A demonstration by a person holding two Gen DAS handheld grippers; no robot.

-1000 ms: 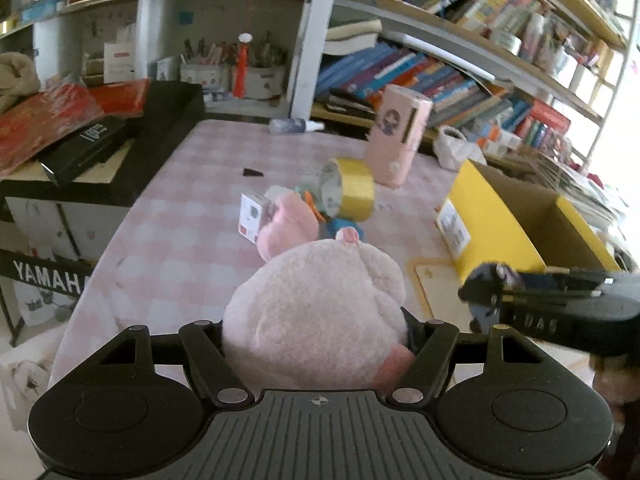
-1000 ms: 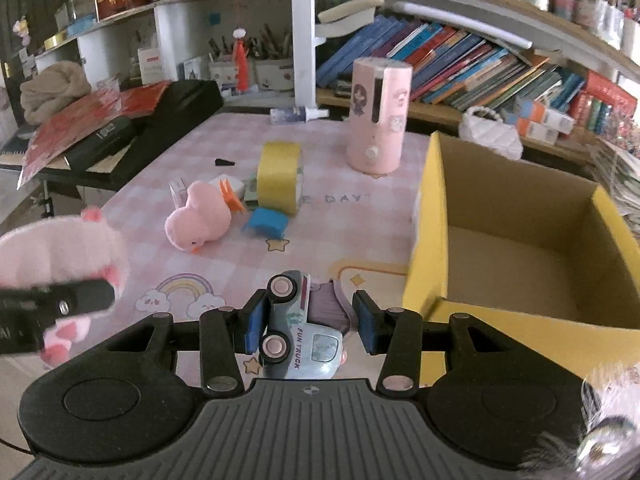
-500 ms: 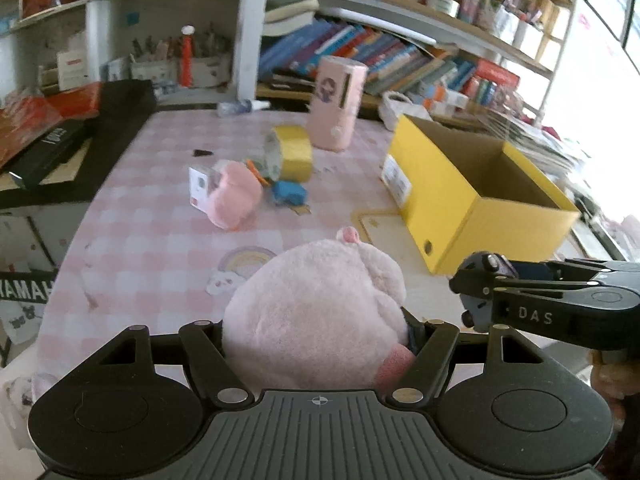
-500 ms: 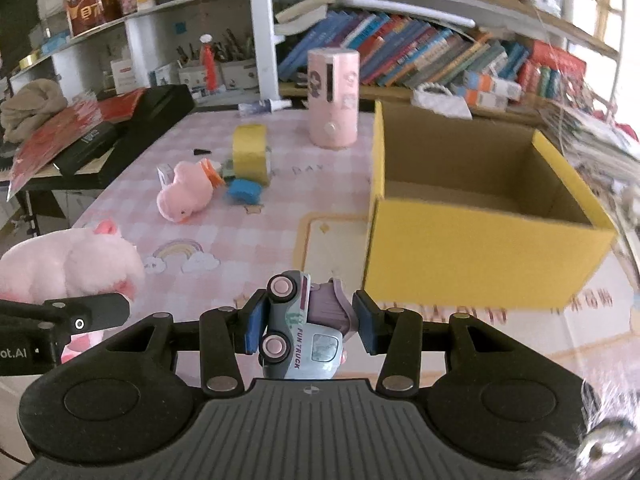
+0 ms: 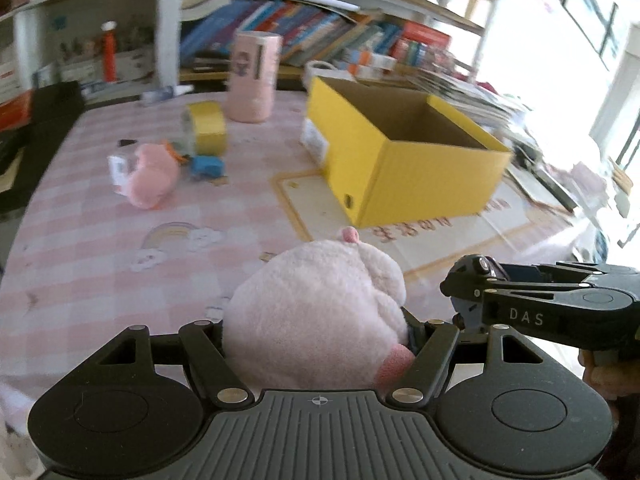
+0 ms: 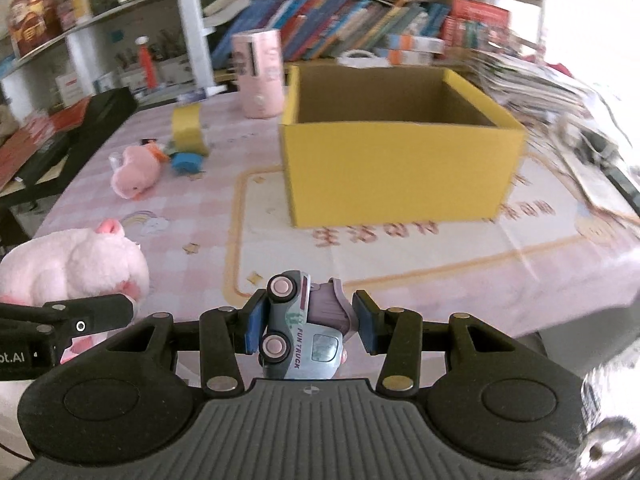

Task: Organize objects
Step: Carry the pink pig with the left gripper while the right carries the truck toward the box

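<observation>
**Two loaded grippers before an open yellow box**

The left gripper [image 5: 316, 332] has its jaws closed on a large pink plush pig [image 5: 316, 320], which bulges above them and hides the near counter. The right gripper [image 6: 306, 326] has its jaws closed on a small grey toy truck [image 6: 300, 336] lettered "FUN TRUCK", turned on its side with two wheels facing left. Both are held above the near edge of the counter [image 6: 400, 272].

Ahead stands a yellow cardboard box [image 6: 400, 168], open at the top, with nothing visible inside. Left of it, well apart, lie a smaller pink plush [image 5: 152, 178], a blue block [image 5: 206, 166] just beside it, and a roll of yellow tape [image 5: 206, 130] on edge. A pink cylinder [image 5: 252, 76] stands upright behind the tape. The open counter between the grippers and the box carries only a printed mat.

The counter wears a pink checked cloth with a rainbow print [image 5: 176, 232]. Bookshelves [image 6: 340, 20] crowded with books line the rear wall; a black case [image 6: 80, 128] sits at the left.

The left wrist view shows a white label on the box's left wall; the right wrist view shows the box front-on and the pig from its side.
</observation>
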